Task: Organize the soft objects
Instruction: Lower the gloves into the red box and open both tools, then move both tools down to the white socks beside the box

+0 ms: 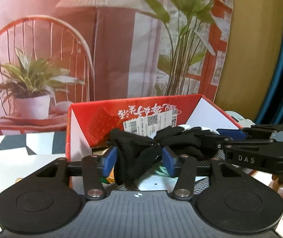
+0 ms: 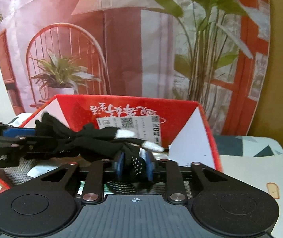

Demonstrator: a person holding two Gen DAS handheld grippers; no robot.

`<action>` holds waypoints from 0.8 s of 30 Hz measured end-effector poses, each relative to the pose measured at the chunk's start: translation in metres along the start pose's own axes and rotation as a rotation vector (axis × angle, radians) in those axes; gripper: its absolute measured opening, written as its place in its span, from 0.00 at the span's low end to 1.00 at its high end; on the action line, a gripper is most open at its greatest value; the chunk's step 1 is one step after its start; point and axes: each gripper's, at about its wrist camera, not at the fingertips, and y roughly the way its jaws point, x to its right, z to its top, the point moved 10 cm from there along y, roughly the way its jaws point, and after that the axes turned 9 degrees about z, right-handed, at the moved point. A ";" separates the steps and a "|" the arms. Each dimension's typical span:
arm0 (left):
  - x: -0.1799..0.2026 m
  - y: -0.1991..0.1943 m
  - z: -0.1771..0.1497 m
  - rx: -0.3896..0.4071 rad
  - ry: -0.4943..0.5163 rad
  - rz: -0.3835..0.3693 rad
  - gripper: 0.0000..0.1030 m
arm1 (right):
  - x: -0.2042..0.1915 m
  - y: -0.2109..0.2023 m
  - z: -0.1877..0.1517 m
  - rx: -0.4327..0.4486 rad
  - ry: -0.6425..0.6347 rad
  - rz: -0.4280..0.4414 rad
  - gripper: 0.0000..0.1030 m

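Note:
A pair of black knit gloves (image 1: 129,144) with white fingertips (image 2: 125,133) hangs bunched over an open red cardboard box (image 1: 101,119). In the left wrist view my left gripper (image 1: 139,159) stands open, its blue pads wide apart with a fold of glove loose between them. My right gripper (image 2: 135,165) has its blue pads close together on the dotted part of the glove (image 2: 136,164). From the side, the right gripper (image 1: 218,136) reaches in at the right, and the left gripper (image 2: 22,136) comes in at the left. Both are above the red box (image 2: 181,109).
Inside the box lie a grey knitted item (image 2: 16,172) and something pale green (image 1: 161,171). Behind it hangs a printed backdrop (image 1: 121,49) of a chair and plants. A patterned cloth (image 1: 22,144) covers the table. A flat cardboard sheet (image 2: 250,168) lies at the right.

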 end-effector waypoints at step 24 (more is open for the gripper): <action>-0.041 -0.097 -0.033 0.107 -0.057 0.065 0.98 | -0.005 -0.100 -0.012 0.214 -0.031 0.006 1.00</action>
